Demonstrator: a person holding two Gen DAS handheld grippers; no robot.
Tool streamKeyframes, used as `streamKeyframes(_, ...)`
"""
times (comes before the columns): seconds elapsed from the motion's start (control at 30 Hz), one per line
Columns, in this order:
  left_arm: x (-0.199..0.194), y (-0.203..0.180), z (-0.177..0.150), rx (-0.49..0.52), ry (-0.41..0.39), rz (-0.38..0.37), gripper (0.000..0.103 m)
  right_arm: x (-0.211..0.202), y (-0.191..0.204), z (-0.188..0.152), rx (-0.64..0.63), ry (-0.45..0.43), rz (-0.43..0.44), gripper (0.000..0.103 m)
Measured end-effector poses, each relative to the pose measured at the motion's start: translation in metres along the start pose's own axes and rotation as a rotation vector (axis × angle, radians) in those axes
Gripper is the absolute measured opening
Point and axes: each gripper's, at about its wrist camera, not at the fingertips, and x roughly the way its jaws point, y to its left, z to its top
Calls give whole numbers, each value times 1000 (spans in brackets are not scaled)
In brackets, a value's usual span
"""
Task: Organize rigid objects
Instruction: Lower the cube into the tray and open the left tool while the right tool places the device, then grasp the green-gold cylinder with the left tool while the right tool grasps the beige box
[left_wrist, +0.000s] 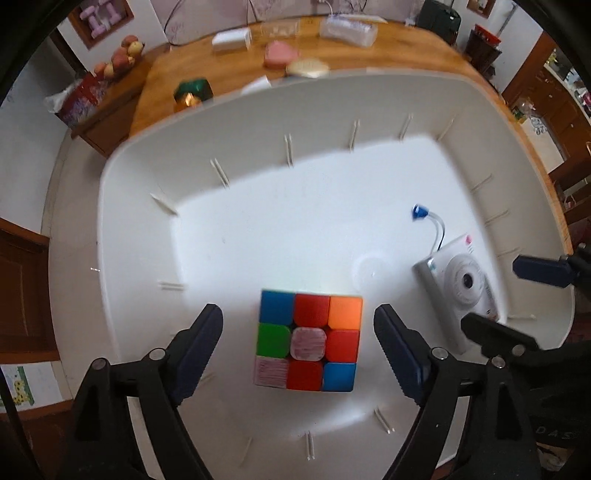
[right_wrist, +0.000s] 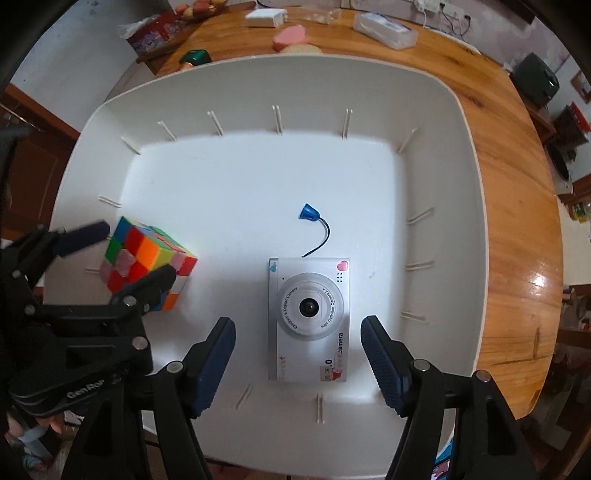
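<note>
Tools hung over a white bin (right_wrist: 436, 110) on the wooden tabletop (right_wrist: 509, 155). Left tool (left_wrist: 298, 350) stood spread apart, flanking the puzzle cube (left_wrist: 308, 341) without touching. Right tool (right_wrist: 298, 360) gaped likewise around the toy camera (right_wrist: 309, 319), which lay at the cube's 3 o'clock, its blue-capped strap (right_wrist: 310, 212) toward 12.

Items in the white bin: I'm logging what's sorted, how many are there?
2. A puzzle cube between the open left gripper's fingers, and a toy camera between the open right gripper's fingers.
</note>
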Motion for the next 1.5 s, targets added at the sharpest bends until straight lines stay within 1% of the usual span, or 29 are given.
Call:
streamKeyframes(0.1, -14, 1, 2, -17, -26, -8, 87, -10, -11, -14, 4, -9, 16, 71)
streamKeyframes(0.17, -20, 2, 0, -30, -38, -10, 87, -16, -15, -13, 10, -19, 23, 71)
streamKeyframes(0.2, -26, 4, 3, -36, -47, -13, 87, -28, -21, -10, 14, -26, 25, 71)
streamKeyframes(0.3, -39, 11, 9, -47, -71, -14, 87, -41, -25, -10, 28, -53, 41, 71)
streamKeyframes(0.33, -39, 12, 19, -50, -79, -17, 87, -46, -26, -9, 37, -67, 51, 71)
streamKeyframes(0.37, -42, 11, 22, -54, -86, -20, 87, -50, -27, -9, 43, -78, 60, 71)
streamKeyframes(0.4, -46, 18, 26, -59, -98, -23, 87, -64, -34, 1, 51, -93, 68, 71)
streamKeyframes(0.47, -51, 28, 37, -67, -115, -23, 87, -75, -37, 3, 70, -129, 74, 71)
streamKeyframes(0.6, -64, 41, 51, -100, -137, -33, 87, -83, -38, 17, 110, -171, 90, 71)
streamKeyframes(0.7, -76, 53, 61, -122, -157, -30, 87, -83, -43, 27, 122, -124, 78, 71)
streamKeyframes(0.8, -91, 66, 74, -133, -186, -19, 87, -95, -46, 36, 123, -134, 50, 71)
streamKeyframes(0.87, -98, 72, 82, -135, -183, -22, 87, -106, -48, 45, 120, -148, 44, 71)
streamKeyframes(0.97, -109, 86, 102, -161, -177, -59, 87, -126, -54, 63, 127, -166, 46, 71)
streamKeyframes(1.1, -119, 97, 126, -177, -198, -20, 87, -147, -66, 96, 174, -179, 68, 71)
streamKeyframes(1.2, -122, 101, 143, -169, -206, 9, 87, -155, -76, 121, 211, -182, 72, 73)
streamKeyframes(1.27, -118, 104, 157, -155, -207, 29, 87, -156, -80, 139, 229, -186, 70, 80)
streamKeyframes(1.33, -112, 107, 167, -154, -204, 55, 87, -152, -84, 156, 243, -185, 64, 80)
streamKeyframes(1.4, -99, 112, 179, -156, -191, 73, 87, -143, -89, 172, 259, -167, 67, 80)
streamKeyframes(1.5, -76, 119, 193, -168, -149, 57, 87, -121, -95, 191, 284, -131, 66, 80)
